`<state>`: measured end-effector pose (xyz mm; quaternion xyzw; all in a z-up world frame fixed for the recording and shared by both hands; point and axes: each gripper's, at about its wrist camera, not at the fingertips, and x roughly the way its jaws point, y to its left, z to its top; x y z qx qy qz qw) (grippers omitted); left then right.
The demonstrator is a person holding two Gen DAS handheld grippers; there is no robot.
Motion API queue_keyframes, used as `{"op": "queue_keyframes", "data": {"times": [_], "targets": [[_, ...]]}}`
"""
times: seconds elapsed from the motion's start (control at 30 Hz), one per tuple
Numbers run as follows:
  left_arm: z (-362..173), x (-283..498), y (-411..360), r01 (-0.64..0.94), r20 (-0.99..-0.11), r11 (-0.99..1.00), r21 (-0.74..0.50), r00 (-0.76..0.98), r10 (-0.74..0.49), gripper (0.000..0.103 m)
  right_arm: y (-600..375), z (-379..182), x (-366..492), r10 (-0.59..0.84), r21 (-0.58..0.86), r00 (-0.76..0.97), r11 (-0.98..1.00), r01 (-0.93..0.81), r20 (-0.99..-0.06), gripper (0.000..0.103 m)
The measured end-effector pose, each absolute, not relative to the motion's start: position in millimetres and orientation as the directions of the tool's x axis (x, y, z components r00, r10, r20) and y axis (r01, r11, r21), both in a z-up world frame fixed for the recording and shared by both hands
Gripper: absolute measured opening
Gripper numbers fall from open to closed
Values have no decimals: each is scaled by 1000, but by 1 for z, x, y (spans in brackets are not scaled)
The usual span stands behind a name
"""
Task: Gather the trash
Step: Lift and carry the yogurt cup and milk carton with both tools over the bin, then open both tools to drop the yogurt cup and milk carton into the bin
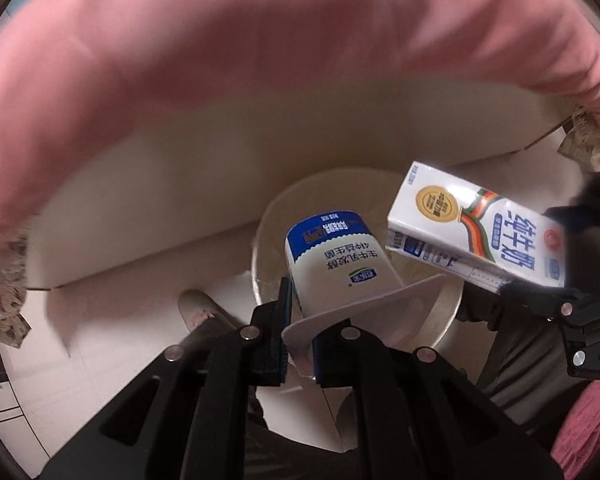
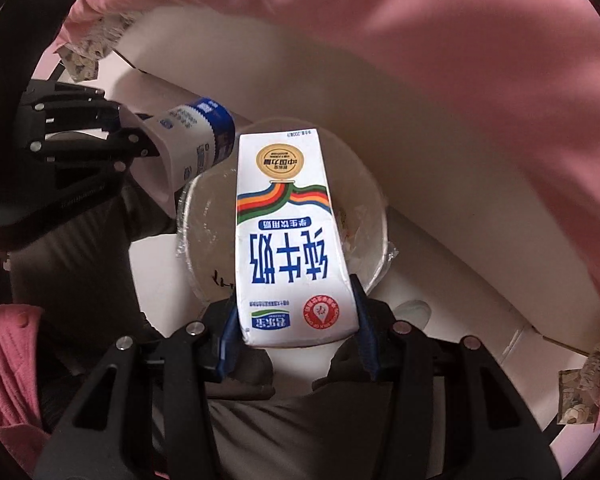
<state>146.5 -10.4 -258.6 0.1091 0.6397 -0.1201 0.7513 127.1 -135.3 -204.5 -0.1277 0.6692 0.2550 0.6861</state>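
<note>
Two pieces of trash hung over the bin (image 1: 440, 316) at the drop step: left tongs (image 1: 300, 344) pinched the cup (image 1: 332, 268) by its rim, right tongs (image 2: 296, 344) clamped the carton (image 2: 288, 240), and both needed only to release.

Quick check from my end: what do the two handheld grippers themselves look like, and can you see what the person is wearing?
Both grippers, left gripper and right gripper, are matte black linkage frames with cut-out slots and round silver pivot pins. Their jaws carry ribbed blue pads. No cables or markings are clearly legible. The person wears dark grey trousers and a pink knitted garment.
</note>
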Motion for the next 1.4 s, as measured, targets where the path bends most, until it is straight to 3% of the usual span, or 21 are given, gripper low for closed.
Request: {"op": "queue_keyframes", "data": {"times": [0.73, 1.17, 1.2, 1.27, 1.3, 1.33, 1.4], "targets": [[-395, 173, -20, 278, -993, 959, -60, -117, -28, 11, -112, -334, 150, 89, 181, -215, 871, -457, -973, 49], [-428, 180, -33, 253, -981, 966, -62, -193, -13, 11, -115, -371, 164, 74, 191, -284, 891, -411, -956, 49], [-429, 181, -34, 251, -980, 966, -64, -197, -14, 13, -114, -372, 166, 70, 189, -286, 892, -412, -956, 49], [-428, 182, -33, 248, -979, 967, -65, -201, -14, 28, -111, -372, 169, 72, 191, -287, 891, -413, -955, 50], [-426, 182, -33, 250, -981, 967, -56, -194, -7, 48, -109, -373, 169, 71, 192, -291, 890, -414, -954, 52], [-425, 182, -32, 253, -983, 966, -44, -182, 2, 58, -107, -372, 170, 67, 189, -290, 888, -418, -955, 53], [-420, 182, -35, 262, -987, 964, -32, -160, 11, 58, -106, -370, 171, 62, 185, -284, 883, -431, -957, 53]]}}
